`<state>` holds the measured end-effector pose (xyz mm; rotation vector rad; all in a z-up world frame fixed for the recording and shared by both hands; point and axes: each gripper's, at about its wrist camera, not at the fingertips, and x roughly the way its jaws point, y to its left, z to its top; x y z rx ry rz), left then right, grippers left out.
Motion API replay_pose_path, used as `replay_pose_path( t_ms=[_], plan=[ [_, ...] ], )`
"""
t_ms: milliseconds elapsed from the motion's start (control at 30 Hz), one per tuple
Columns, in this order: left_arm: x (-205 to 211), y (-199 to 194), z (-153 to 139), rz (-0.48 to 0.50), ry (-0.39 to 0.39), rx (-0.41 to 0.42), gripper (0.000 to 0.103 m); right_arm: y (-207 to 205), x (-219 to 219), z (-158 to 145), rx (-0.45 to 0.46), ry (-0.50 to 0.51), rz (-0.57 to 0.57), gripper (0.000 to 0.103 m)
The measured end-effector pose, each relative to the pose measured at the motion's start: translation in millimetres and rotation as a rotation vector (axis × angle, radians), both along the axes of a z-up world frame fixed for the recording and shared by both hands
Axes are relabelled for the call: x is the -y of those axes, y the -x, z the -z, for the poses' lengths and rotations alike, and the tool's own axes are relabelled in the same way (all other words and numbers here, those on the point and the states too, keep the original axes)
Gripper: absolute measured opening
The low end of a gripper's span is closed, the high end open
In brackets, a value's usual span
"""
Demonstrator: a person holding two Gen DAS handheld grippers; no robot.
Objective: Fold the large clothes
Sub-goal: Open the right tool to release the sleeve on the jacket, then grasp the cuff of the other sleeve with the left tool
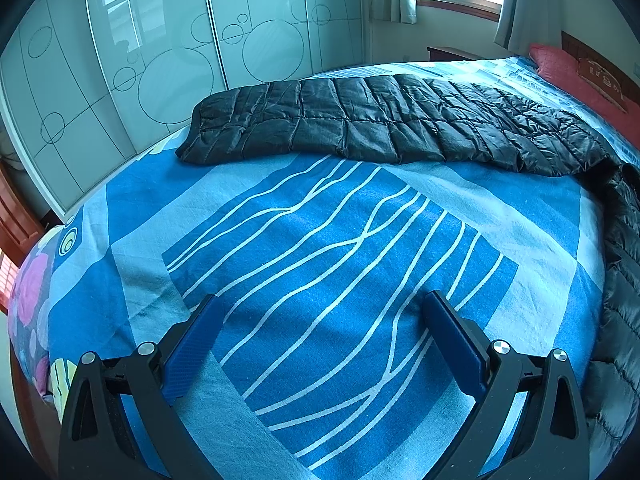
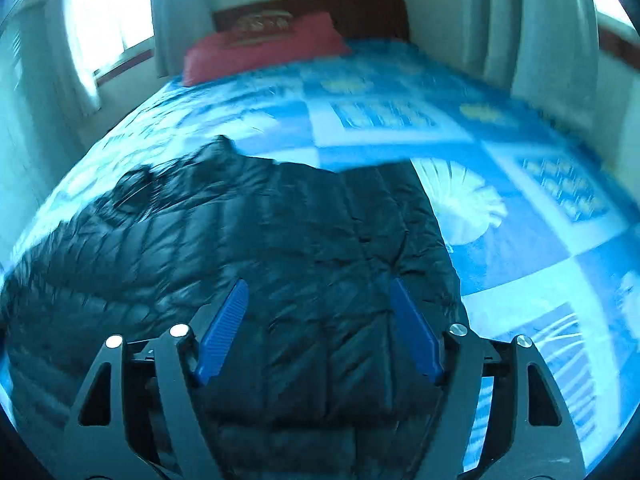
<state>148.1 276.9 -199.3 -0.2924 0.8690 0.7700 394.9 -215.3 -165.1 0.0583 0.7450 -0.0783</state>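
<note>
The right gripper (image 2: 318,300) hangs wide open over the black quilted jacket (image 2: 248,240), gripping nothing; the left gripper (image 1: 322,320), equally spread, hovers above the bedspread (image 1: 280,240), empty.

Your left wrist camera looks down across the bed (image 1: 320,240) toward the wardrobe (image 1: 160,60), the black quilted jacket (image 1: 380,128) beyond. Your right wrist camera hangs close over that jacket (image 2: 260,240), facing the headboard (image 2: 360,12). Both share jacket and red pillow (image 2: 260,48).
</note>
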Motion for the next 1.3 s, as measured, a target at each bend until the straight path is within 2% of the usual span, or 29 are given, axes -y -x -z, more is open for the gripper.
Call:
replay_pose_path(
  t_ms=[67, 167, 233, 467, 567, 700, 900, 1267, 1300],
  plan=[
    [-1, 1, 0, 0.001, 0.006, 0.004, 0.099, -3, -4, 13, -0.023, 0.026, 0.007, 0.074],
    [-2, 1, 0, 0.001, 0.009, 0.006, 0.099, -16, -1, 34, -0.086, 0.007, 0.014, 0.074],
    [-2, 1, 0, 0.001, 0.012, 0.006, 0.099, -21, 0, 46, -0.094, 0.007, 0.012, 0.076],
    [-6, 0, 0, 0.002, 0.053, 0.008, 0.099, -20, 1, 51, -0.07, 0.0, 0.011, 0.078],
    [-14, 0, -3, 0.004, 0.11, 0.015, 0.099, -19, 1, 51, -0.065, -0.004, 0.011, 0.078],
    [-39, 0, -9, -0.026, 0.192, 0.12, 0.099, -17, 1, 51, -0.059, -0.008, 0.011, 0.078],
    [-82, -10, -11, -0.108, 0.265, 0.281, 0.099, -17, 1, 51, -0.058, -0.001, 0.012, 0.078],
    [-153, -4, -7, -0.338, 0.423, 0.683, 0.097, -16, 2, 50, -0.056, 0.0, 0.01, 0.078],
    [-154, -2, -8, -0.353, 0.43, 0.709, 0.092, -17, 2, 50, -0.057, 0.001, 0.009, 0.078]
  ],
)
